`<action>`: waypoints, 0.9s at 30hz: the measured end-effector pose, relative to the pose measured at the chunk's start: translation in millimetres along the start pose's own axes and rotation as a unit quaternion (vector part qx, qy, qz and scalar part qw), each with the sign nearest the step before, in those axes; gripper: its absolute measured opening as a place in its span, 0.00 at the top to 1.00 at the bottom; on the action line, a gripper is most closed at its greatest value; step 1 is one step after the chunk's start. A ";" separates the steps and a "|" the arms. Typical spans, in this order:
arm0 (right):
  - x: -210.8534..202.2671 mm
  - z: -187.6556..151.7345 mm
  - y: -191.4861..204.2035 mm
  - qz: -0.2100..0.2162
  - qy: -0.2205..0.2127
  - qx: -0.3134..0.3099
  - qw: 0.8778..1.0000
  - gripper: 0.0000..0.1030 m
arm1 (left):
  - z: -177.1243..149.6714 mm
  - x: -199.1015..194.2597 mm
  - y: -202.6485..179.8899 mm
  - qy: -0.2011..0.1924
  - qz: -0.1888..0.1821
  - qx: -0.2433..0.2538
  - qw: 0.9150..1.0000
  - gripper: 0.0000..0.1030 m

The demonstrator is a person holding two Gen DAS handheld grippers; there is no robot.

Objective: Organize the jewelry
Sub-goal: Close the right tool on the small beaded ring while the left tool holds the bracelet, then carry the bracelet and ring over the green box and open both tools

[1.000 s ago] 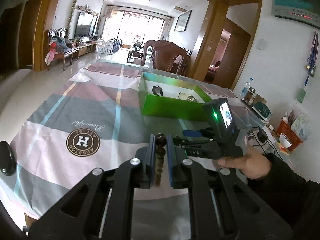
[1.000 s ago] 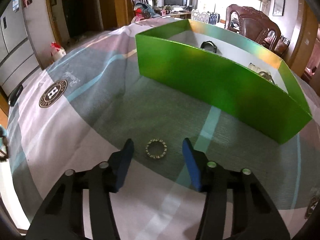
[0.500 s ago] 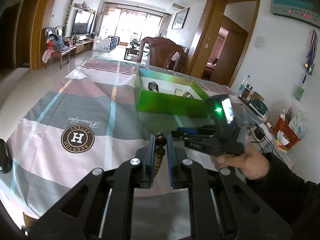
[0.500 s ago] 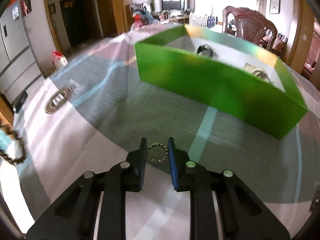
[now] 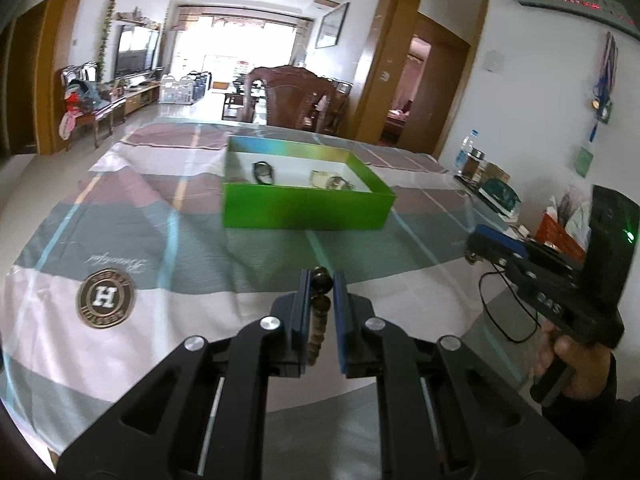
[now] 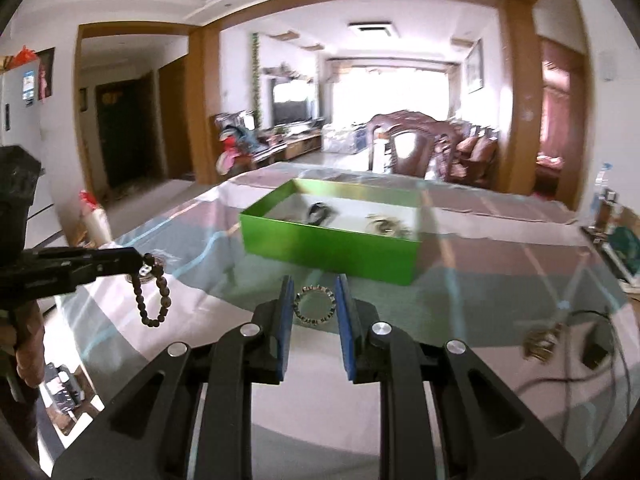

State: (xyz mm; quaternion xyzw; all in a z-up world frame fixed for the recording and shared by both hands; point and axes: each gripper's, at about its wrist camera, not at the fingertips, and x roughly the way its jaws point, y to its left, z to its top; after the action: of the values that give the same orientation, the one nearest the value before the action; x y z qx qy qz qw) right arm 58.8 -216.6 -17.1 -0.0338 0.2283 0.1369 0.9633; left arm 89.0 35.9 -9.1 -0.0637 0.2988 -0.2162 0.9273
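Observation:
My left gripper (image 5: 321,280) is shut on a dark wooden bead bracelet (image 5: 320,308), held above the tablecloth; from the right wrist view the bracelet (image 6: 154,296) hangs in a loop from the left gripper (image 6: 138,259). My right gripper (image 6: 313,292) is shut on a small gold ring bracelet (image 6: 314,305) and holds it raised above the table. The green box (image 5: 304,210) stands ahead, also in the right wrist view (image 6: 332,246), with a dark watch (image 5: 262,172) and a pale bracelet (image 5: 330,180) inside. The right gripper (image 5: 492,244) shows at the right of the left wrist view.
The table carries a striped cloth with a round H logo (image 5: 105,298). A gold item (image 6: 540,344), a black cable (image 6: 584,320) and a small black block (image 6: 596,354) lie at the right. Bottles and clutter (image 5: 476,164) stand at the far right edge. A wooden chair (image 5: 296,100) stands behind the table.
My right gripper closed on the gold ring bracelet and lifted it off the cloth. My left gripper, still holding the bead bracelet, rose and pulled back; the box looks farther.

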 end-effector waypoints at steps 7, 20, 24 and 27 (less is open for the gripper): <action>-2.3 -18.2 -13.4 -0.013 0.012 0.022 1.000 0.80 | -2.7 19.9 -20.7 0.017 -0.014 0.015 1.000 0.89; -4.2 -25.9 -16.6 -0.010 0.015 0.028 0.999 0.80 | -12.9 27.3 -20.2 0.034 -0.001 0.008 0.999 0.89; -3.6 -27.7 -17.0 -0.009 0.018 0.027 0.999 0.80 | -16.0 29.0 -19.7 0.038 0.001 0.008 0.999 0.89; -2.4 -27.8 -16.6 -0.008 0.020 0.028 0.999 0.80 | -17.0 29.7 -19.2 0.039 0.001 0.007 0.999 0.89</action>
State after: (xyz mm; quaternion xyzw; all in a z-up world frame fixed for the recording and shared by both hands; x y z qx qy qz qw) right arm 49.5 -236.6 -40.8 -0.0118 0.2507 0.1221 0.9603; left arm 93.7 5.8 -33.8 -0.0482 0.3335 -0.2194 0.9156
